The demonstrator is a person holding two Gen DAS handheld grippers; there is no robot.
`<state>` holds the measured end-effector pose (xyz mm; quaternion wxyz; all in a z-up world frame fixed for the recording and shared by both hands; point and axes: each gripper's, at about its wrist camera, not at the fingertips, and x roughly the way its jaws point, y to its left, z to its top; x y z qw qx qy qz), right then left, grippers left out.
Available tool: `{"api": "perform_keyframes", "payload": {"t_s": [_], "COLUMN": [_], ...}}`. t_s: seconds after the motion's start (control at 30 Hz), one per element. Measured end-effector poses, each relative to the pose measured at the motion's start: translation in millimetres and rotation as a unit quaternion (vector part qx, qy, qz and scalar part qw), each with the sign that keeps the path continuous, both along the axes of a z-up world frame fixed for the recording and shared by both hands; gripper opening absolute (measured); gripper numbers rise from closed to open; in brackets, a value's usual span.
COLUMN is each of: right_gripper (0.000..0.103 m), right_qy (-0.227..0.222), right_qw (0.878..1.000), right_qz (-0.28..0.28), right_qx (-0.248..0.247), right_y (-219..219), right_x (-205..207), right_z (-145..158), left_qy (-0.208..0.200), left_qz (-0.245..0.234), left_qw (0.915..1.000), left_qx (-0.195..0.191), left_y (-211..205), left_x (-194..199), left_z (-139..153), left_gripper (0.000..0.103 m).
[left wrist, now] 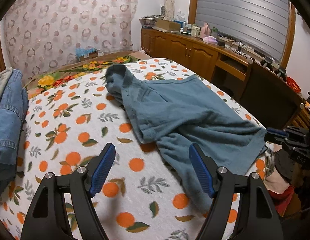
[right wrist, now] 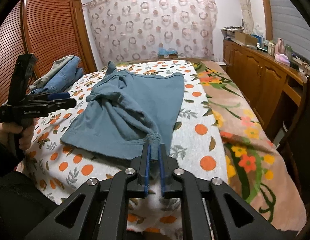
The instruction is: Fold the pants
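Teal-blue pants (left wrist: pixel 175 108) lie crumpled across the bed's orange-print sheet (left wrist: pixel 74 124). In the right wrist view the pants (right wrist: pixel 134 96) run from a flat panel at the far end to a bunched leg cuff (right wrist: pixel 154 138) near me. My right gripper (right wrist: pixel 154 150) is shut on that cuff, whose ribbed end sticks up between the blue pads. The left wrist view shows the same gripper (left wrist: pixel 275 135) at the pants' right edge. My left gripper (left wrist: pixel 151 147) hovers open just short of the pants with nothing between its fingers. It also shows at the left (right wrist: pixel 71 99).
Folded jeans (left wrist: pixel 8 116) (right wrist: pixel 62 80) are stacked at the bed's left side. A floral blanket (right wrist: pixel 245 130) covers the bed's right strip. A wooden sideboard (left wrist: pixel 195 50) (right wrist: pixel 255 76) with clutter on it and a dark chair (left wrist: pixel 265 92) stand to the right. A louvred wardrobe (right wrist: pixel 48 30) is behind the jeans.
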<state>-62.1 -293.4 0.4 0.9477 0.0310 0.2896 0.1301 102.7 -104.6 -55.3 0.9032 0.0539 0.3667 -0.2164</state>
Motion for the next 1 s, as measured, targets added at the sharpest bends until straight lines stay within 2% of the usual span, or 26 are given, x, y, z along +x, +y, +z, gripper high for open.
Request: {"api": "perform_keyframes", "payload": {"t_s": [0.1, 0.2, 0.47, 0.67, 1.0], "right_gripper": [0.026, 0.030, 0.031, 0.031, 0.031], "right_qy": [-0.010, -0.020, -0.026, -0.023, 0.006], "right_qw": [1.000, 1.000, 0.999, 0.995, 0.988], "right_qz": [-0.005, -0.003, 0.043, 0.090, 0.151], "right_qx": [-0.003, -0.005, -0.020, -0.019, -0.025], "right_y": [-2, 0, 36, 65, 100], "right_x": [3, 12, 57, 91, 136], "right_z": [10, 20, 34, 35, 29], "left_qy": [-0.003, -0.007, -0.002, 0.001, 0.001], "left_qz": [0.005, 0.007, 0.024, 0.025, 0.026], "left_qw": [1.0000, 1.0000, 0.9997, 0.9997, 0.9997], "left_qx": [-0.001, 0.002, 0.001, 0.006, -0.001], "left_y": [8, 16, 40, 50, 65], "left_x": [10, 21, 46, 50, 55], "left_z": [4, 8, 4, 0, 0], "left_gripper": [0.077, 0.077, 0.077, 0.077, 0.077]}}
